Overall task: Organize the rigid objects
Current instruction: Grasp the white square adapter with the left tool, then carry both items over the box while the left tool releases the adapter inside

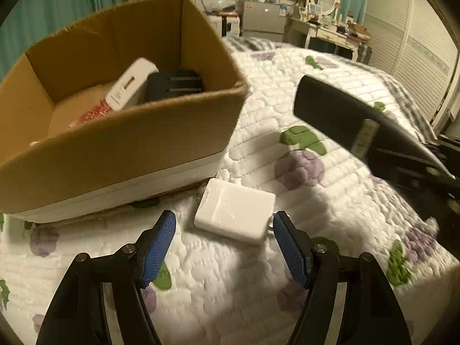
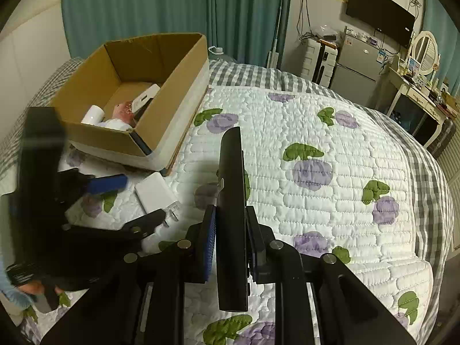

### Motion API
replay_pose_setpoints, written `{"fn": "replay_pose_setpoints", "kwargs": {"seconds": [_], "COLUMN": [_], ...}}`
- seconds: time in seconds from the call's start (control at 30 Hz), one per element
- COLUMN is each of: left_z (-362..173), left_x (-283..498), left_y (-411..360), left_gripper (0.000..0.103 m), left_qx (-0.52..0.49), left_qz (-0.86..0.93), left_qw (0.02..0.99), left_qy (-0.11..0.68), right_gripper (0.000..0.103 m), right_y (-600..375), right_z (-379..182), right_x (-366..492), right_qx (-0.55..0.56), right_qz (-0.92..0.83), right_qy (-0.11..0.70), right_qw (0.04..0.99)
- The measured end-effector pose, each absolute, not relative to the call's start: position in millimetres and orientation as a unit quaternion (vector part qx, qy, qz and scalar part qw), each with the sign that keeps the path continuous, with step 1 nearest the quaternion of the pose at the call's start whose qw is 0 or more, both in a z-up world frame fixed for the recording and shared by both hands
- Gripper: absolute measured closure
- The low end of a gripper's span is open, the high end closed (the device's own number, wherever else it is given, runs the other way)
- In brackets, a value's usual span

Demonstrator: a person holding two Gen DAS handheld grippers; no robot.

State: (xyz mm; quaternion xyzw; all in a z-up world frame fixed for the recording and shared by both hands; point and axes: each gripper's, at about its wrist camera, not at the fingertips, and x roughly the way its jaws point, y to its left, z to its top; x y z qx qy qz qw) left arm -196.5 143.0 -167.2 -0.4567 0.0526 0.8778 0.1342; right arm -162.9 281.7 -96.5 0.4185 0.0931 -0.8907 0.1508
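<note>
A white plug-in charger [image 1: 235,210] lies flat on the flowered quilt [image 1: 330,201], just in front of the cardboard box [image 1: 129,132]. My left gripper [image 1: 224,218] hangs open over it, its blue pads [image 1: 161,244] standing either side of the charger's near end and apart from it. The right wrist view shows the same charger [image 2: 155,192], prongs toward me, beside the left gripper [image 2: 129,201]. My right gripper [image 2: 231,211] is shut on a flat black slab [image 2: 231,201] held edge-up above the quilt. In the left wrist view that slab [image 1: 330,109] hangs at the right.
The box [image 2: 178,86] holds a white device [image 1: 129,86], a black item [image 1: 172,86], a red patterned thing [image 1: 95,112] and a white cylinder [image 2: 93,113]. Beyond the bed stand a fridge [image 2: 356,66], a wall screen [image 2: 379,14] and a dressing table [image 2: 417,95]. A hand [image 2: 28,287] shows lower left.
</note>
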Motion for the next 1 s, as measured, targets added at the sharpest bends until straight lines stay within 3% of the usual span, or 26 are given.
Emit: {"fn": "replay_pose_setpoints", "kwargs": {"seconds": [0.23,0.3,0.6,1.0], "left_z": [-174.3,-170.9,-138.2,-52.0], "left_x": [-200.2,-194.5,-161.6,-120.2], "left_y": [141.1,142.0,130.9,82.4], "left_gripper": [0.033,0.045,0.046,0.046], "left_qx": [-0.465,-0.457,-0.430,-0.362], "left_qz": [0.869,0.872,0.887,0.924], "left_qw": [0.163,0.169,0.160,0.116], "left_qy": [0.030,0.036,0.052,0.044], "right_gripper": [0.085,0.085,0.085,0.085], "right_y": [280.2,279.9,275.4,240.2], "right_z": [-97.3,-96.9,-80.5,-19.5], "right_x": [-161.6,-159.9,-140.5,-95.3], "right_qx": [0.419,0.417,0.403,0.355], "right_qz": [-0.890,-0.891,-0.900,-0.917], "right_qy": [0.098,0.098,0.094,0.100], "right_qw": [0.150,0.149,0.139,0.155]}}
